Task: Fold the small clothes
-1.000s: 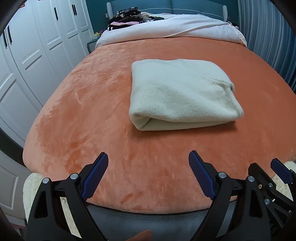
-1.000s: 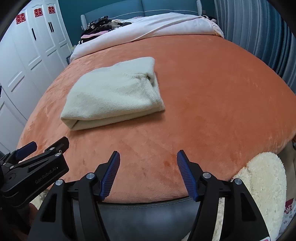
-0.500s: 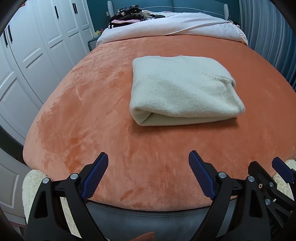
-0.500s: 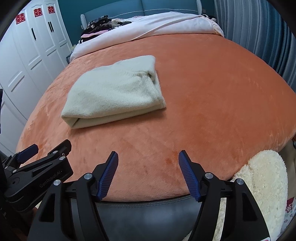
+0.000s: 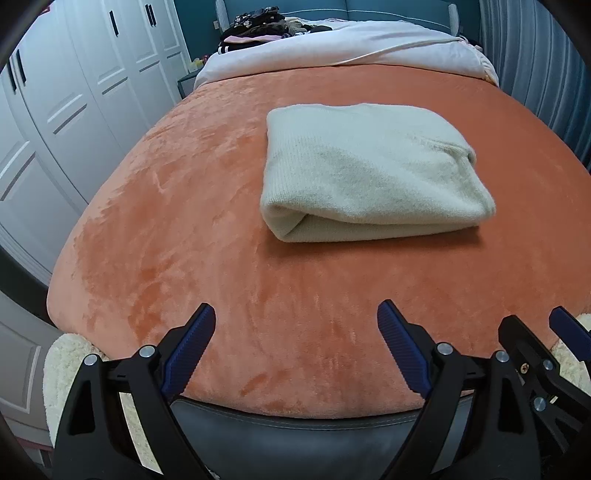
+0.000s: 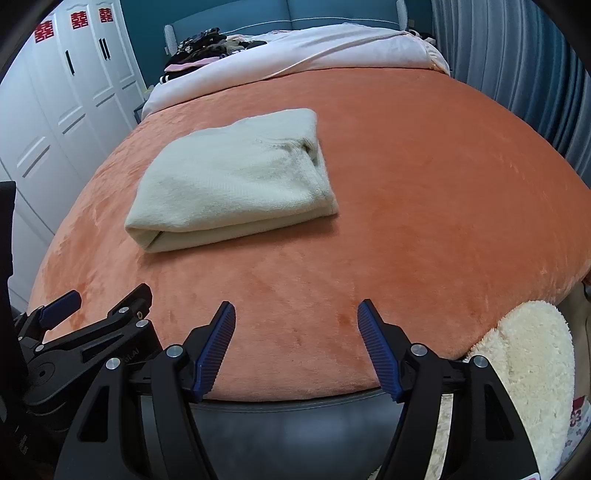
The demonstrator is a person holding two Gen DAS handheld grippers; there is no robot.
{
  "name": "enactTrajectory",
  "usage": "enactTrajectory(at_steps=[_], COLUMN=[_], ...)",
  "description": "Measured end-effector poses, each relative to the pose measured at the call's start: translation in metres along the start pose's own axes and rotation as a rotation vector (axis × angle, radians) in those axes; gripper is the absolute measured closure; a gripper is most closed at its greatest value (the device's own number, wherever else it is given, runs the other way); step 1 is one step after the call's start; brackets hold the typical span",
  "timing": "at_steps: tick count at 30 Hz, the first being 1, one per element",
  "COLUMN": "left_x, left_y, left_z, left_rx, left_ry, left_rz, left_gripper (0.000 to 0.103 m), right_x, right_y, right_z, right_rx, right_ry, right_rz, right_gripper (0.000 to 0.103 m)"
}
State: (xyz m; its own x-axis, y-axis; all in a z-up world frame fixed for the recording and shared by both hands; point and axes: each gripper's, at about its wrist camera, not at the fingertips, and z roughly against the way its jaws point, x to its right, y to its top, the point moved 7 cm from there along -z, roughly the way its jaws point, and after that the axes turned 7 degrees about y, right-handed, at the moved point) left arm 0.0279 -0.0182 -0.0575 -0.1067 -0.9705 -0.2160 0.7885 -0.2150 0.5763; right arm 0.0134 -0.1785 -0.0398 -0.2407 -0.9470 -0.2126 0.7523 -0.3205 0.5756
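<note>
A cream knitted garment (image 5: pixel 369 173) lies folded into a thick rectangle on the orange blanket (image 5: pixel 184 229) of the bed. It also shows in the right wrist view (image 6: pixel 236 181), left of centre. My left gripper (image 5: pixel 295 343) is open and empty, held over the bed's near edge, short of the garment. My right gripper (image 6: pixel 295 343) is open and empty, also at the near edge, to the right of the garment. The left gripper's side shows at the lower left of the right wrist view (image 6: pixel 85 332).
White wardrobe doors (image 5: pixel 55 110) stand along the left. A pale duvet (image 5: pixel 351 48) and a heap of dark clothes (image 5: pixel 258 26) lie at the head of the bed. A fluffy cream rug (image 6: pixel 532 369) lies on the floor at the right. The dark bed frame (image 5: pixel 295 435) runs below the grippers.
Both grippers have edged slightly forward and up, so the folded garment sits a little higher in both views. Both stay open and the garment has not moved.
</note>
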Motion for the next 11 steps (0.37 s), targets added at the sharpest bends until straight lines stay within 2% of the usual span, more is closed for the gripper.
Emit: enactTrajectory(at_steps=[11], left_x=[-0.0011], left_y=[-0.0019], left_z=[-0.0052], left_rx=[-0.016], left_ry=[-0.011], left_rz=[0.002], left_gripper=[0.018], right_x=[-0.0009], right_y=[-0.0021], right_z=[-0.0009], right_rx=[-0.009], right_ry=[-0.012], right_rz=[-0.013], right_gripper=[0.036])
